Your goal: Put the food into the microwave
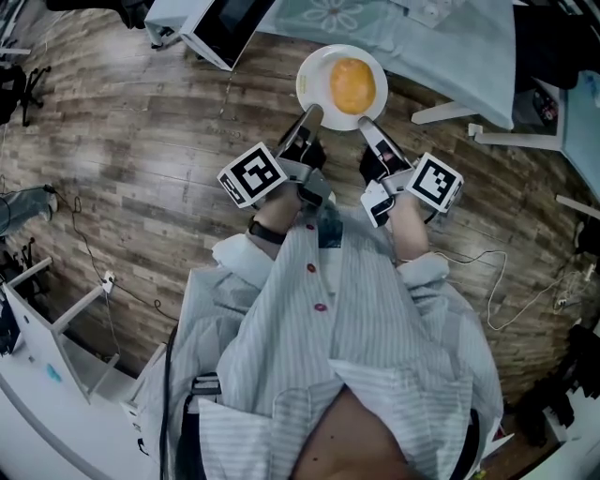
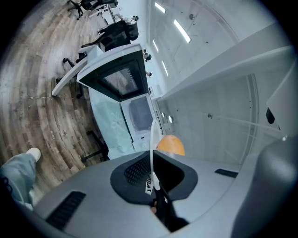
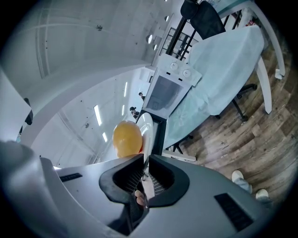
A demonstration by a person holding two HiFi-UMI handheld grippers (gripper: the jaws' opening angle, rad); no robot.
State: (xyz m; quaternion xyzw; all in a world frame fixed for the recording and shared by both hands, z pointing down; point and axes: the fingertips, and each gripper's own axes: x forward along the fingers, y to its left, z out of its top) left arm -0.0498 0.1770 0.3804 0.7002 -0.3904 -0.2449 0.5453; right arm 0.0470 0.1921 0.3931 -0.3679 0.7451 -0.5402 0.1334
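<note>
A white plate (image 1: 317, 67) carries a round yellow-orange piece of food (image 1: 352, 84) and is held in the air over the wooden floor. My left gripper (image 1: 309, 114) is shut on the plate's near left rim, and my right gripper (image 1: 367, 125) is shut on its near right rim. In the left gripper view the plate (image 2: 152, 137) stands edge-on between the jaws of the left gripper (image 2: 152, 173), with the food (image 2: 170, 145) beyond. The right gripper (image 3: 144, 169) likewise pinches the plate (image 3: 147, 128) beside the food (image 3: 127, 137). The microwave (image 1: 220, 23) stands ahead with its door shut.
The microwave (image 2: 122, 79) sits on a table under a pale green cloth (image 1: 441, 42). White table legs (image 1: 441, 112) and a cable (image 1: 502, 281) lie at the right. An office chair (image 1: 21, 86) is at the far left, and a white shelf (image 1: 42, 337) at the lower left.
</note>
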